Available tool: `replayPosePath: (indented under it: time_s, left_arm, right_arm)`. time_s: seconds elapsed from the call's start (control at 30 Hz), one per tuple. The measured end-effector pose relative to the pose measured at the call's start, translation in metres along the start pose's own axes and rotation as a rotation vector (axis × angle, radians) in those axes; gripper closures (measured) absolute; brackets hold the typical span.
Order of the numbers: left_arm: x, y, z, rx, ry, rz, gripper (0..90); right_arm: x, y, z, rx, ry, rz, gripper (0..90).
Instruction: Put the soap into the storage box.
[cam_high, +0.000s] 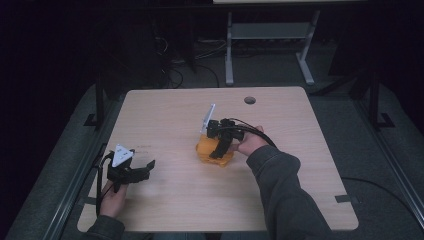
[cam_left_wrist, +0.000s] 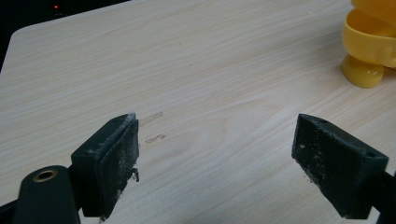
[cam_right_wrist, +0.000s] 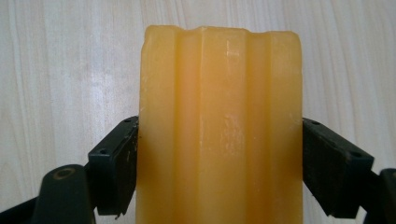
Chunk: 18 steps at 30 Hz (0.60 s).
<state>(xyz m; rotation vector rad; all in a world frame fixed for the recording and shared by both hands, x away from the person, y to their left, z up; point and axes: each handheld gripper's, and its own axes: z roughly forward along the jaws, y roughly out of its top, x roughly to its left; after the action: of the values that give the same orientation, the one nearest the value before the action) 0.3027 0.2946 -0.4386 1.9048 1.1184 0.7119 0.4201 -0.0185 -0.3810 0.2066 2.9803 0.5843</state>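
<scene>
A yellow ribbed plastic object (cam_high: 204, 150) stands near the middle of the wooden table (cam_high: 170, 115). From above, my right gripper (cam_high: 218, 151) is shut on it. In the right gripper view the yellow object (cam_right_wrist: 219, 102) sits between the two jaws, which press on its left and right sides, my right gripper (cam_right_wrist: 219, 168) closed around it. At the front left of the table my left gripper (cam_high: 149, 167) is held open and holds nothing. In the left gripper view my left gripper (cam_left_wrist: 215, 158) has its jaws wide apart over bare wood, with the yellow object (cam_left_wrist: 369, 46) at the upper right.
A round cable hole (cam_high: 250, 100) lies near the table's far edge. A grey metal frame (cam_high: 270, 35) stands on the floor behind the table. Dark floor and cables surround it.
</scene>
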Motion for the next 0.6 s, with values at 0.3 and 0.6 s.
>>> replayPosePath:
  time_s: [0.3,0.6]
  left_arm:
    - [-0.0003,0.0,0.0002,0.002,-0.001,0.004,14.1]
    - [-0.0007,0.0,0.0006,0.005,-0.003,0.005,14.1]
  right_arm:
    - [-0.0028,-0.0017,0.0039,-0.005,0.008,-0.011,20.7]
    - [-0.0098,-0.0088,0.0033,-0.034,0.029,-0.006,20.4]
